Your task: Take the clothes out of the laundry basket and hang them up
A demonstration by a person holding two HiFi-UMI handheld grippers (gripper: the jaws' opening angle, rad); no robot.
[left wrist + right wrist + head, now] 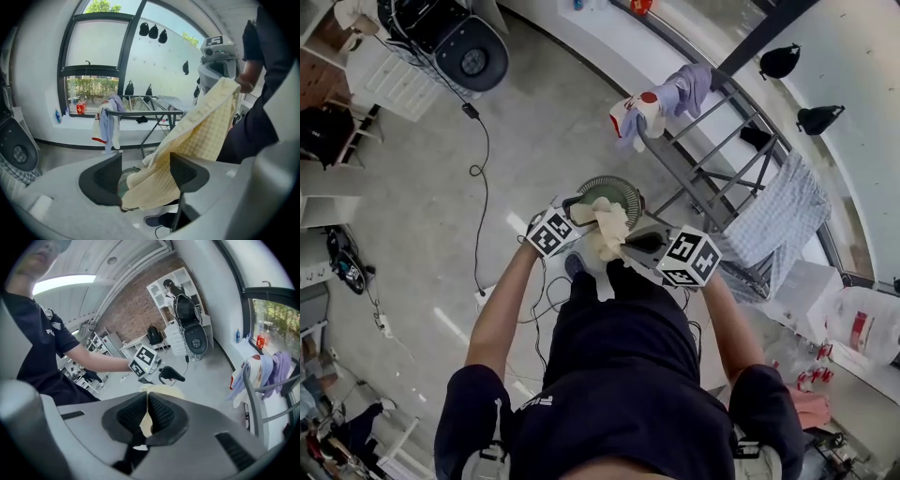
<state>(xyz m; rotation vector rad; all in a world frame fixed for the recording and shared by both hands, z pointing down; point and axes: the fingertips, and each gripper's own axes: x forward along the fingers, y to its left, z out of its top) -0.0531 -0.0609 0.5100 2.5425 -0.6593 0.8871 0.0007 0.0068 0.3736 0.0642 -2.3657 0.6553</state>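
Basket [617, 187] half-hidden by yellow cloth [606, 228] — pinched in right claw [146, 414].

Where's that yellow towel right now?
Head view, centre: the yellow towel hangs between the left gripper and right gripper, above the laundry basket, beside the drying rack.

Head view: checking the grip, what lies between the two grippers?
A yellow waffle cloth spans from the left gripper to the right gripper, which pinches its edge; the head view shows it.
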